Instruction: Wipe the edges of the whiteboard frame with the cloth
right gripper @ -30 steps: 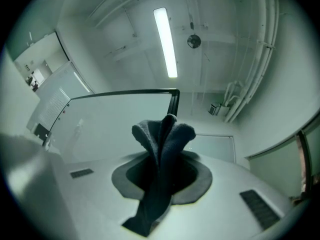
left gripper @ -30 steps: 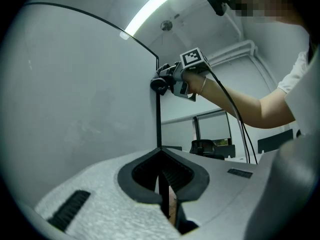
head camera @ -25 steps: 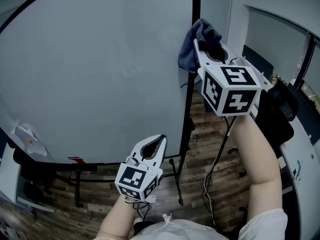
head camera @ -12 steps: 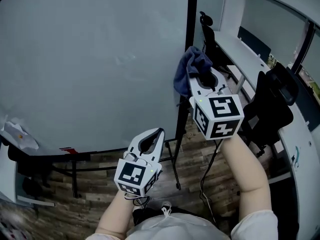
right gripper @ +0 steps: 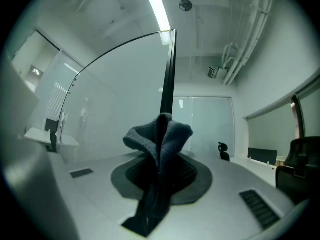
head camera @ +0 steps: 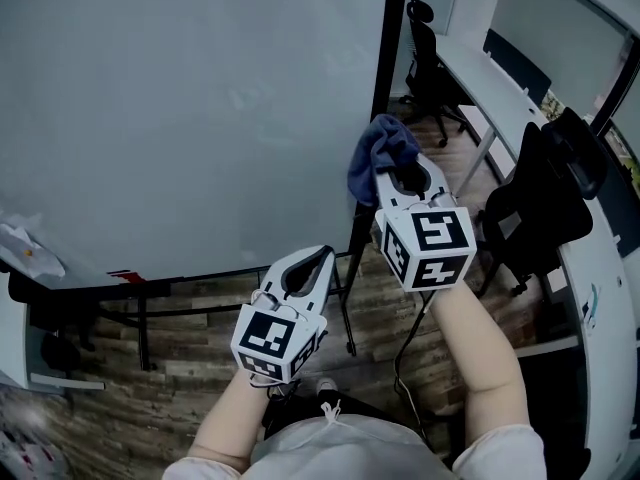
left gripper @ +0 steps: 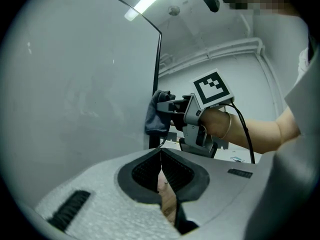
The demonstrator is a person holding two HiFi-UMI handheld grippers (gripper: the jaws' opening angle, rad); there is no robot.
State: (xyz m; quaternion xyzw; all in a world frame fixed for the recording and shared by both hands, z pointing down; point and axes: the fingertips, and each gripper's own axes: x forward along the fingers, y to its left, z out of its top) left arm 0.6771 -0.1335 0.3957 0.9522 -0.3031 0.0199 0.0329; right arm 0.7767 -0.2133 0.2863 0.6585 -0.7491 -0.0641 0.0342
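Note:
The whiteboard (head camera: 180,108) fills the left of the head view, and its black right frame edge (head camera: 385,68) runs down to the stand. My right gripper (head camera: 398,172) is shut on a dark blue cloth (head camera: 375,156), which is pressed against that edge low on the board. In the right gripper view the cloth (right gripper: 159,139) bunches between the jaws with the black edge (right gripper: 168,79) rising behind it. My left gripper (head camera: 310,268) hangs shut below the board's bottom rail, holding nothing. The left gripper view shows the right gripper (left gripper: 175,111) and cloth (left gripper: 156,115) at the edge.
The board's black stand legs (head camera: 345,308) reach over the wooden floor. Black office chairs (head camera: 535,203) and a white desk (head camera: 500,78) stand to the right. A crumpled white cloth (head camera: 25,243) lies on the tray at the board's lower left.
My right gripper has slid the cloth down the right frame edge, from near the upper part towards the bottom. The left gripper stayed about where it was.

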